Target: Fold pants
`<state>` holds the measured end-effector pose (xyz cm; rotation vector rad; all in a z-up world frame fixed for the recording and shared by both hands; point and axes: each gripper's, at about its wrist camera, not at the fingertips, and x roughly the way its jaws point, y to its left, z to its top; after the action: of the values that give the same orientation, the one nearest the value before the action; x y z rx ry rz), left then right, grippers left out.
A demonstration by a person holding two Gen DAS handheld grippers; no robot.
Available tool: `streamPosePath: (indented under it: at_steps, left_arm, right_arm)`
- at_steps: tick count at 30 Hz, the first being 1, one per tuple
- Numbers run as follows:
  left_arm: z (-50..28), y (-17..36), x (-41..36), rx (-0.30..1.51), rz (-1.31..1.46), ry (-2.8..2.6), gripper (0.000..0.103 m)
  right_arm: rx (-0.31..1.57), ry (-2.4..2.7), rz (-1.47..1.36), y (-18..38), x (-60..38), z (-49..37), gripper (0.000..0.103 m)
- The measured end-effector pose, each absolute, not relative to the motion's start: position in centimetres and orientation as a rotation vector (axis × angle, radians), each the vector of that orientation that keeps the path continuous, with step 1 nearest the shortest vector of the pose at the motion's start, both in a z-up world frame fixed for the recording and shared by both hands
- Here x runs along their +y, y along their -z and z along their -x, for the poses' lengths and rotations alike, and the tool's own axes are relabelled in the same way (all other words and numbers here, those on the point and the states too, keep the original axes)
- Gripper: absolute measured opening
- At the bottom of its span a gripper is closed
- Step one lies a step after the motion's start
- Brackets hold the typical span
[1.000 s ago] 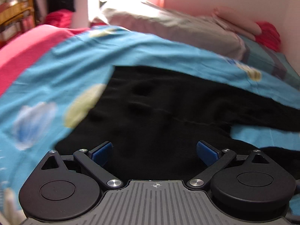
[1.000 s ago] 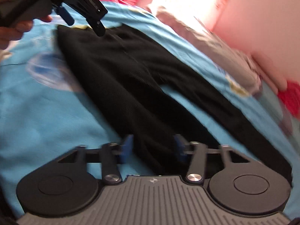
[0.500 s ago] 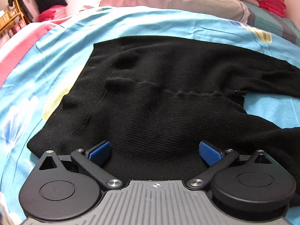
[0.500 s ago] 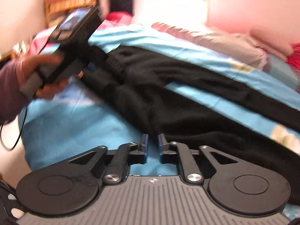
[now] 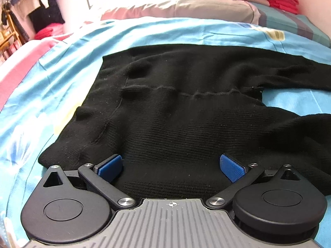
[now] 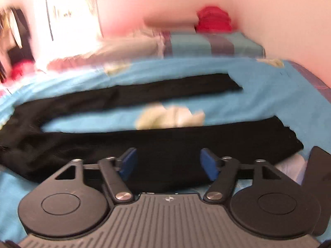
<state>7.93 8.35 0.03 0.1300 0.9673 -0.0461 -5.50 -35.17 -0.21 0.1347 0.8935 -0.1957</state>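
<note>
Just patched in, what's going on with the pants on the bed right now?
A person holds a gripper in each hand over black pants spread flat on a blue bedsheet, legs apart and unfolded. The left gripper is open at the near edge of the waist end. The right gripper is open over the near leg, close to its cuff; that view is blurred. Neither has pinched any cloth, so no fold is made yet.

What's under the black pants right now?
The black pants lie spread on the blue patterned bedsheet, which shows between the legs. Anything beneath the fabric itself is covered.
</note>
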Motion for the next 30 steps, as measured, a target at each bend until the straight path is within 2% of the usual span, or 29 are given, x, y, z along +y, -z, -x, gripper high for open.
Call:
streamPosePath:
  at_steps: [4,7,10,12,13,18,21,22,23,27,30]
  left_arm:
    - [-8.0,-3.3,10.1,0.992,-0.039,0.093,0.103]
    - [-8.6,-6.8,11.0,0.901,0.025,0.119,0.103]
    - [-11.0,-8.4,10.6,0.814,0.020,0.102,0.103]
    - [-14.0,-8.0,10.3,0.814,0.026,0.065,0.103]
    - [-15.6,-7.6,10.3,0.823,0.034,0.055,0.103]
    - [-22.1,-4.1,11.8,0.927,0.093,-0.014,0.103]
    - [-24.2,-0.4,13.3,1.023,0.129,-0.097,0.103]
    - [-24.4,0.8,13.7,1.044,0.137,-0.110,0.103]
    - [-24.0,1.0,13.5,1.011,0.100,-0.118,0.103]
    - [-23.0,0.9,12.6,1.011,0.030,-0.101,0.103]
    - [-22.7,1.1,12.5,1.004,0.023,-0.082,0.103]
  right_arm:
    - [0.781,0.233,-0.163,-3.2,-37.2,4.9,0.065]
    - [0.677,0.214,-0.347,-5.7,-40.0,2.6,0.066]
    - [0.664,0.242,-0.496,-5.1,-43.0,-1.6,0.062]
    - [0.687,0.323,-0.549,-3.6,-45.0,-4.7,0.043]
    - [0.710,0.366,-0.566,-2.8,-45.5,-5.8,0.040]
    - [0.730,0.430,-0.811,1.2,-48.8,-9.4,0.041]
    - [0.663,0.424,-0.825,2.2,-48.6,-10.0,0.041]
    - [0.665,0.430,-0.807,2.2,-48.5,-10.2,0.038]
    - [0.686,0.432,-0.759,2.2,-48.6,-10.9,0.011]
    - [0.569,0.498,-0.681,0.0,-50.0,-9.6,0.010]
    - [0.652,0.565,-0.702,1.3,-51.6,-9.8,0.011]
